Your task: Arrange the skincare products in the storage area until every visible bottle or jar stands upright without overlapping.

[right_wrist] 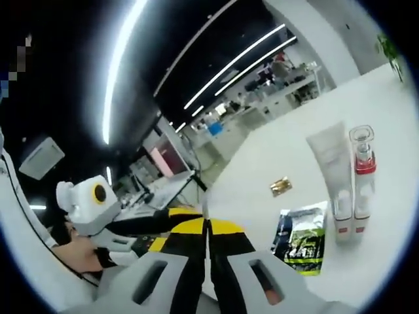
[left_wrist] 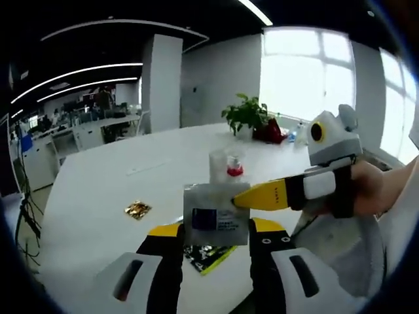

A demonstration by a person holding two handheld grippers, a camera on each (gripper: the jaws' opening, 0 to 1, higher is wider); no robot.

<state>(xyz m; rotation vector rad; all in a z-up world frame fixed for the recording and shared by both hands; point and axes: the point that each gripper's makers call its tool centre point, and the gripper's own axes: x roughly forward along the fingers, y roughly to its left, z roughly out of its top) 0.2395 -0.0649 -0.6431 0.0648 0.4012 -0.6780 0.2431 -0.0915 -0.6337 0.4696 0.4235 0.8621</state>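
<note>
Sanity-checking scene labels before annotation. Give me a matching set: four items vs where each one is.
Items:
1. silver sachet
2. gold wrapper
3. green-black packet
4. potted plant

Places:
A. flat on the table, beside the white tube
B. far end of the table, by the window
C. between the jaws of the left gripper
D. lying alone on bare tabletop

Pairs: 1-C, 2-D, 3-A, 4-B
</note>
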